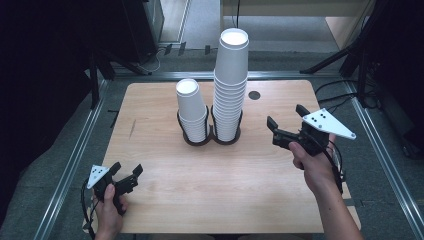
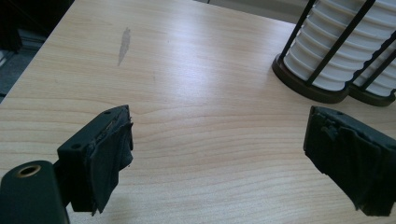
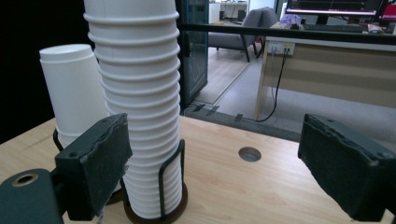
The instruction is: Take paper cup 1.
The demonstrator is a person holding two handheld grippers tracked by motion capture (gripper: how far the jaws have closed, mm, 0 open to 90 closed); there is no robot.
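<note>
While both grippers (image 1: 125, 176) (image 1: 287, 122) gape empty, the tall stack's (image 3: 137, 107) top is cut off – right gripper view.

table (image 1: 165, 180): light wood, grey streak (left side) | round hole (image 1: 254, 95): far right edge

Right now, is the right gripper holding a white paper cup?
No: the right gripper has open jaws with nothing between them, and the tall stack of white paper cups stands apart.
</note>
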